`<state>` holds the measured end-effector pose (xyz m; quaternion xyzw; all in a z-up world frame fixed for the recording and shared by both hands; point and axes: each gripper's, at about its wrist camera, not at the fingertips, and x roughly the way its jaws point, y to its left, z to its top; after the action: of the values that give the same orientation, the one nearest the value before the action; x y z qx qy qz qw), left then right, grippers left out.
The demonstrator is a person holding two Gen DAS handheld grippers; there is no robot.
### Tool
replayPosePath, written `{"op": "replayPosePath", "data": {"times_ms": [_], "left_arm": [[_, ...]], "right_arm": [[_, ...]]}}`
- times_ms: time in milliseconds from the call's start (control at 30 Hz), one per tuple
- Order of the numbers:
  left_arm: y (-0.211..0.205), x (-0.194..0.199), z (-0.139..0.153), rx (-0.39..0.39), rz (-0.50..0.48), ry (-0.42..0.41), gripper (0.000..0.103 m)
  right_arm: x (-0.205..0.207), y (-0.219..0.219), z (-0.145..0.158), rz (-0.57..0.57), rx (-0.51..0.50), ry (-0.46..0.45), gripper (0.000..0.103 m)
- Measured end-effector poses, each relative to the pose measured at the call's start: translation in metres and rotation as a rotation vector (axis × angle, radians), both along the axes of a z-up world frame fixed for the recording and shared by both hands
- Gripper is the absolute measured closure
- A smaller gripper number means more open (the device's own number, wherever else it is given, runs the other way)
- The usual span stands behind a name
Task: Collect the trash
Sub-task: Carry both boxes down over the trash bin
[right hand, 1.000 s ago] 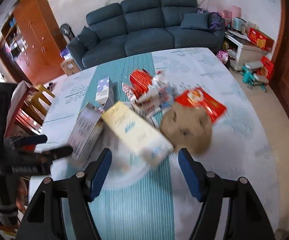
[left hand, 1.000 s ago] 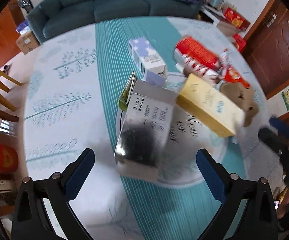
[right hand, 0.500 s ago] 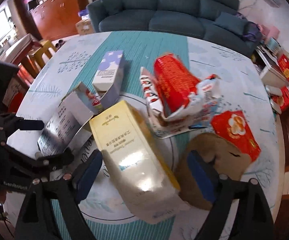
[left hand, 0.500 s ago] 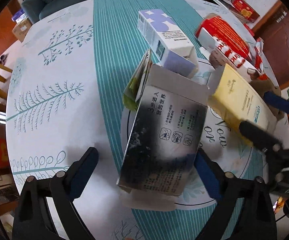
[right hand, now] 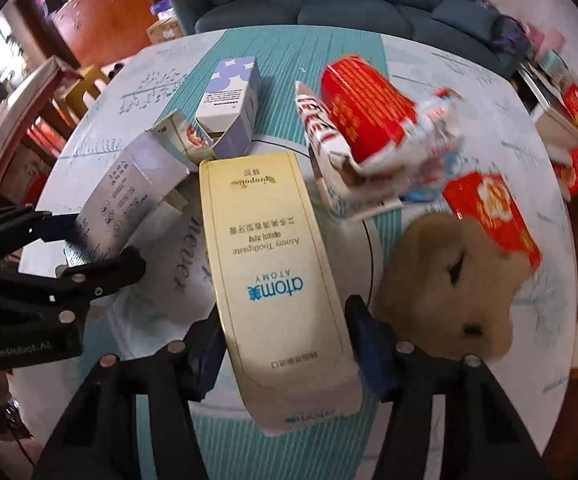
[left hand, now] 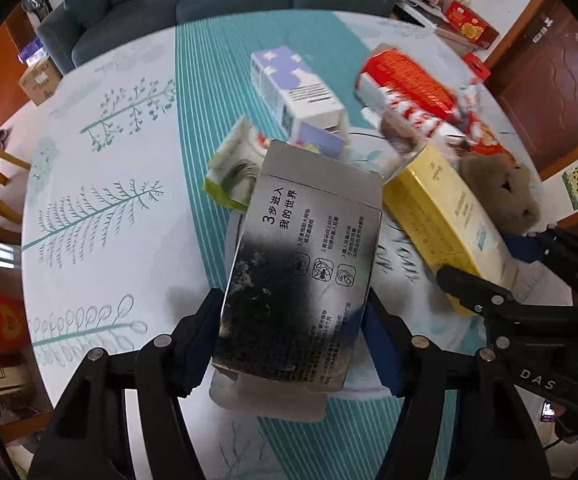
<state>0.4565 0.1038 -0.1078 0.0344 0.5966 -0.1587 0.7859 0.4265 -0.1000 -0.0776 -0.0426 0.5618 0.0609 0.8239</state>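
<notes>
Both tongs pointed steeply down at desk [left hand: 89, 200]. Left tongs [left hand: 293, 332] just closed, clamped on silver box [left hand: 305, 264] at frame centre. Right tongs [right hand: 285, 344] just closed, clamped on yellow toothpaste box [right hand: 273, 272], lower centre.

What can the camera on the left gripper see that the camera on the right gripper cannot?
Only the left view shows the left gripper closing on the silver-black cardboard box, text face up. Only the right view shows the right gripper closing on the long yellow toothpaste box, label readable. Both share the purple-white carton, red wrappers and brown paper lump.
</notes>
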Motion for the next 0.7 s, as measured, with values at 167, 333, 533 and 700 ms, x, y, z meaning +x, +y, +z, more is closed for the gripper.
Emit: {"op": "replayPosePath", "data": {"times_ms": [167, 333, 533, 700], "left_arm": [[-0.006, -0.037, 0.031, -0.003, -0.018, -0.043, 0.038], [-0.005, -0.082, 0.065, -0.026, -0.015, -0.081, 0.038], [-0.021, -0.158, 0.105, -0.047, 0.017, -0.142, 0.038], [-0.04, -0.227, 0.127, -0.092, 0.086, -0.182, 0.038]], "right_arm": [[-0.038, -0.016, 0.015, -0.095, 0.093, -0.017, 0.047], [-0.09, -0.033, 0.034, -0.175, 0.183, -0.046, 0.047], [-0.164, -0.057, 0.063, -0.228, 0.301, -0.093, 0.048], [-0.229, -0.086, 0.086, -0.198, 0.361, -0.128, 0.048]]}}
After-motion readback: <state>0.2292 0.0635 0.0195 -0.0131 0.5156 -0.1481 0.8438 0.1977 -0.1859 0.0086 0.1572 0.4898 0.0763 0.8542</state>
